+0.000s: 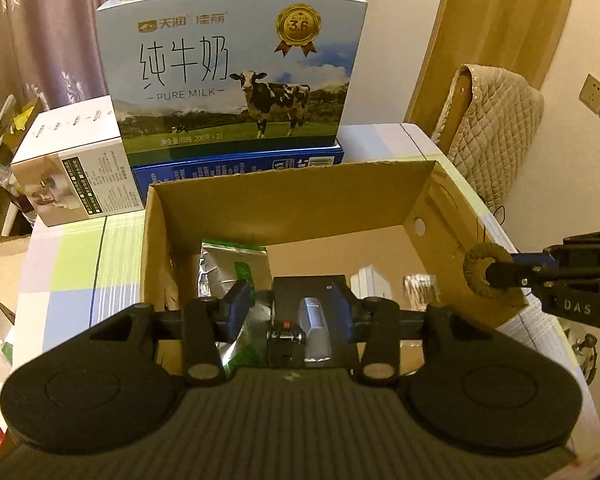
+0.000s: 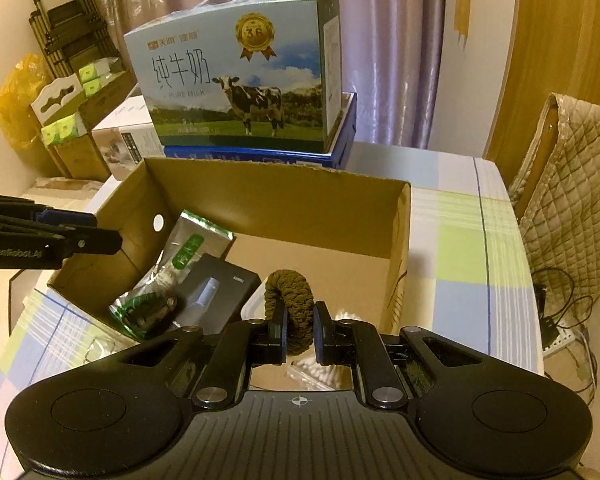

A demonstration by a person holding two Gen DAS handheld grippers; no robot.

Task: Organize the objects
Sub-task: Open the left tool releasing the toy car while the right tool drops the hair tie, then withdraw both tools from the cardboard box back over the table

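An open cardboard box stands on the checked tablecloth. Inside lie a silver-green foil pouch, a black box with a silver device picture, a small black toy car and a clear pack of cotton swabs. My left gripper is open and empty above the box's near left part. My right gripper is shut on a brown hair scrunchie over the box's right edge.
A pure milk carton stands on a blue flat box behind the cardboard box. A white appliance box sits at the back left. A quilted chair back is at the right. Cables hang off the table's right edge.
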